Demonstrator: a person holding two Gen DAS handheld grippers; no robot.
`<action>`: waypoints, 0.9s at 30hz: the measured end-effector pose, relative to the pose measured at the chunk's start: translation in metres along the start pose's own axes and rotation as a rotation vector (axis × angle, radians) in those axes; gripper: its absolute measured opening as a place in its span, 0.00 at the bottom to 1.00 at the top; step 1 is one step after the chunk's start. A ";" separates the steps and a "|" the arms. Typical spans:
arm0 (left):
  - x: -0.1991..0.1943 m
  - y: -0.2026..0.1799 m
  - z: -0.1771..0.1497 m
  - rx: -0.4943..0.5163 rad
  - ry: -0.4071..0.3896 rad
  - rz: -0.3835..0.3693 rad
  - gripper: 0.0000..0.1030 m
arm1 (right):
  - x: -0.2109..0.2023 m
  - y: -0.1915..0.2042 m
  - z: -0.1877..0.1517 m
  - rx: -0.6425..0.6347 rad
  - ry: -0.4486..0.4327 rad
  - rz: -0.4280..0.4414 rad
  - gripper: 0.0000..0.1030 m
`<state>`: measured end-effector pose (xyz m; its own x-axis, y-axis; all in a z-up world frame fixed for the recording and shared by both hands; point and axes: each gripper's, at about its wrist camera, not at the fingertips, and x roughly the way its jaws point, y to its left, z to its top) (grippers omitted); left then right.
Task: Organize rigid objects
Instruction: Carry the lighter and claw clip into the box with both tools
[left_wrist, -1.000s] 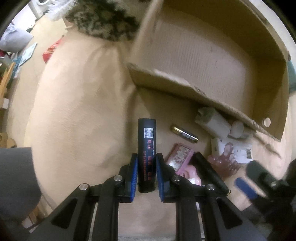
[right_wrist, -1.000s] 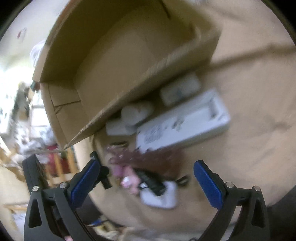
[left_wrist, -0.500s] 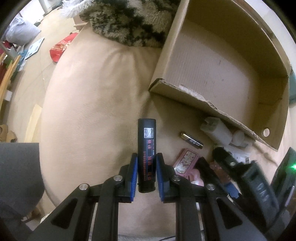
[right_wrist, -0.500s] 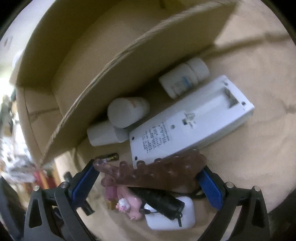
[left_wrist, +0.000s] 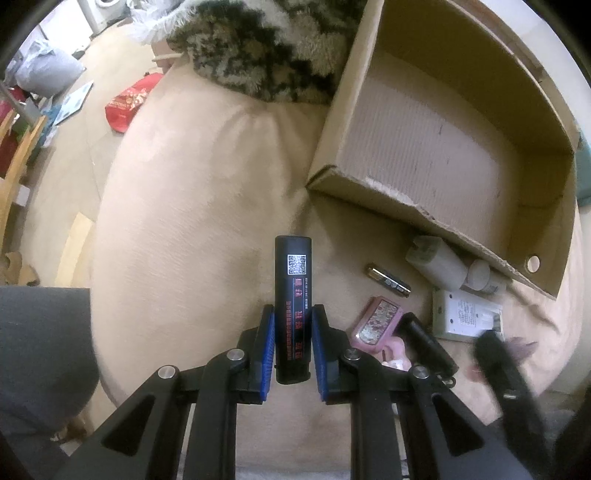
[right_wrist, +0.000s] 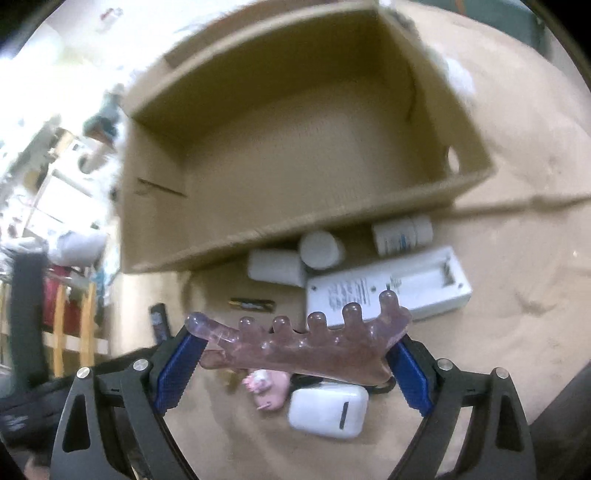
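My left gripper (left_wrist: 293, 345) is shut on a black tube (left_wrist: 293, 291) with a QR label, held above the beige cushion (left_wrist: 184, 221). My right gripper (right_wrist: 291, 363) is shut on a translucent pink comb-shaped massager (right_wrist: 306, 343), lifted above the pile, with the open cardboard box (right_wrist: 303, 147) beyond it. The box (left_wrist: 443, 147) lies to the upper right in the left wrist view, and nothing shows inside it. The right gripper shows blurred at the lower right of the left wrist view (left_wrist: 506, 384).
Beside the box lie white bottles (right_wrist: 321, 249), a white remote (right_wrist: 388, 288), a battery (right_wrist: 253, 304), a white earbud case (right_wrist: 327, 410) and a pink toy (right_wrist: 267, 386). A pink case (left_wrist: 376, 321) and black cylinder (left_wrist: 428, 349) lie nearby. A shaggy rug (left_wrist: 266, 48) lies behind.
My right gripper closed on the pink massager and lifted it off the pile toward the box. My left gripper kept hold of the black tube and drew back slightly.
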<state>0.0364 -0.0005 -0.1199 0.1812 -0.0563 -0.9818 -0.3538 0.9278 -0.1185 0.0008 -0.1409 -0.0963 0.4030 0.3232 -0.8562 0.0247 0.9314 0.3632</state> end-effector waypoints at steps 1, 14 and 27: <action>-0.006 -0.002 -0.001 0.004 -0.009 0.001 0.16 | -0.008 0.002 0.003 -0.003 -0.015 0.010 0.95; -0.092 -0.036 0.011 0.157 -0.210 -0.033 0.16 | -0.079 -0.031 0.075 -0.083 -0.077 0.140 0.95; -0.074 -0.097 0.067 0.314 -0.278 0.017 0.16 | -0.038 -0.045 0.133 -0.170 -0.045 0.130 0.95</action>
<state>0.1189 -0.0615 -0.0256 0.4342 0.0217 -0.9006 -0.0698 0.9975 -0.0097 0.1057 -0.2172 -0.0317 0.4333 0.4385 -0.7874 -0.1834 0.8983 0.3993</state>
